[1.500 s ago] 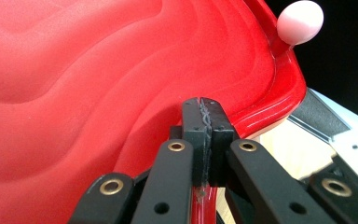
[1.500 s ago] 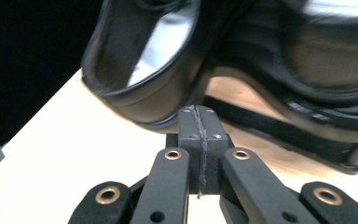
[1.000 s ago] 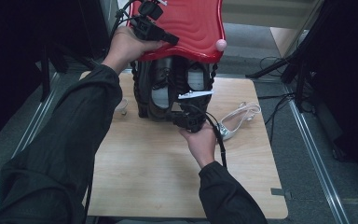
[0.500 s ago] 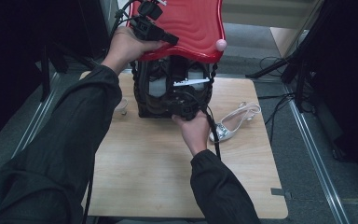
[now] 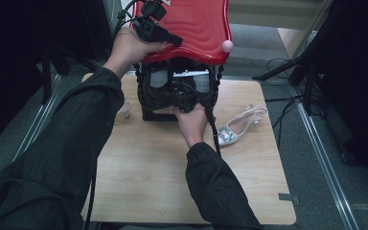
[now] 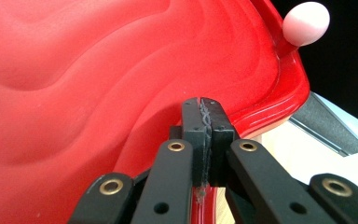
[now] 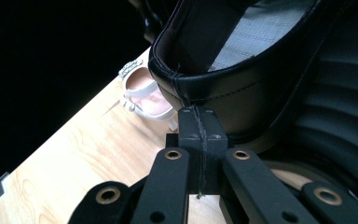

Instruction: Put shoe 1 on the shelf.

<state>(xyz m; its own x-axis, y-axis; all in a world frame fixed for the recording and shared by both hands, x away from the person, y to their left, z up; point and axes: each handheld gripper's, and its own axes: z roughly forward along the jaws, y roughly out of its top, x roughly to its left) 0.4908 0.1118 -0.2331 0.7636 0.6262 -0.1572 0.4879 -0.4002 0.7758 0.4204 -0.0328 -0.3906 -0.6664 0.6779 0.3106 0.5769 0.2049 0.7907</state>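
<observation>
Shifted left toward the black box's [image 5: 177, 91] opening, right claw [image 7: 200, 123] clamped on a black shoe [image 7: 242, 60]; left claw [image 6: 206, 116] pinching the raised red lid [image 6: 98, 70].

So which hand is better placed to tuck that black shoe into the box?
The right gripper, probably: its jaws appear to pinch the black shoe by its rim at the opening of the box, while the left gripper is busy holding the red lid up.
</observation>
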